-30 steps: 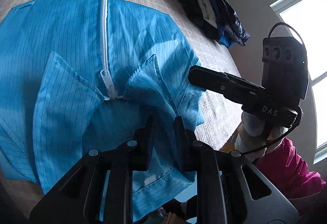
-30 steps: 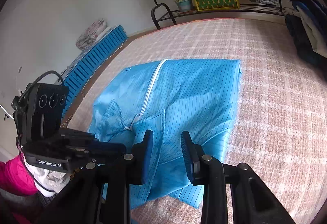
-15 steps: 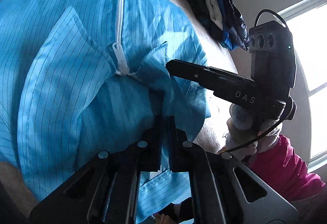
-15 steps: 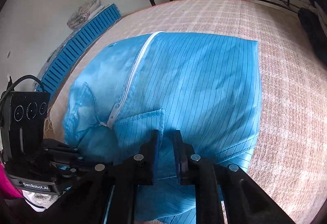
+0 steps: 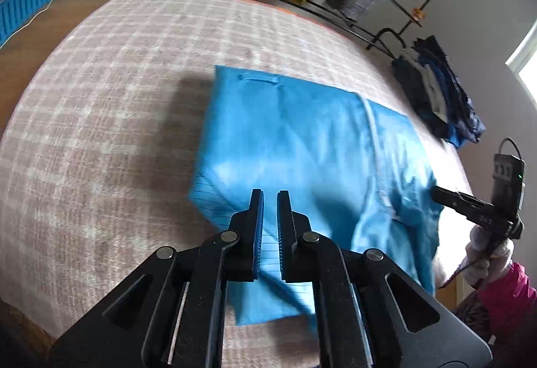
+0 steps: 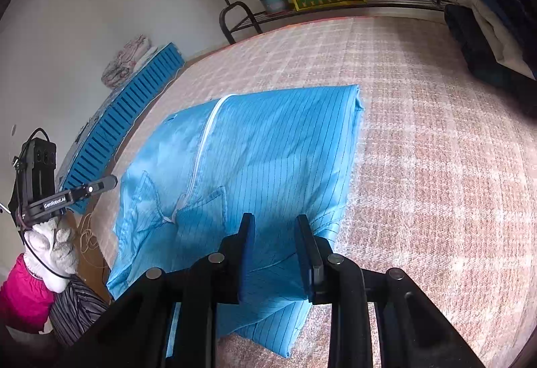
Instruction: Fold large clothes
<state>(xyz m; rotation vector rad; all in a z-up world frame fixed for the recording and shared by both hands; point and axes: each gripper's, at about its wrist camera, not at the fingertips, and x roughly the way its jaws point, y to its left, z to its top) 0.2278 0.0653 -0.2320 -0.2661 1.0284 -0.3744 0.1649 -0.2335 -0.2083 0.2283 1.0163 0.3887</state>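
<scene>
Plainly, the bright blue pinstriped zip-front garment (image 6: pixel 268 166) lies partly folded on the pink-and-white checked bed cover (image 6: pixel 436 150), its white zipper (image 6: pixel 201 153) running from the far edge toward the near collar. It looks thin, soft and light, likely a little slick, so it should drape and slide rather than hold a crease; I would judge the near hem corners or the folded side edges the best places to take it, pinching through all layers at once.

Seen from its own camera, the left gripper (image 5: pixel 269 200) hovers over the garment's near left corner with its jaws nearly together and no cloth caught between them. The right gripper (image 6: pixel 272 230) sits over the near right part of the garment; its jaws have just been opening, they stand apart, and the fabric shows between them without being pressed.

Motion blur softens the left view, so the stripes and collar there are hard to read. How many layers lie underneath is hidden, and the near hem is cut off behind both grippers. A pile of dark clothes (image 5: pixel 436 99) sits at the far right of the bed.
</scene>
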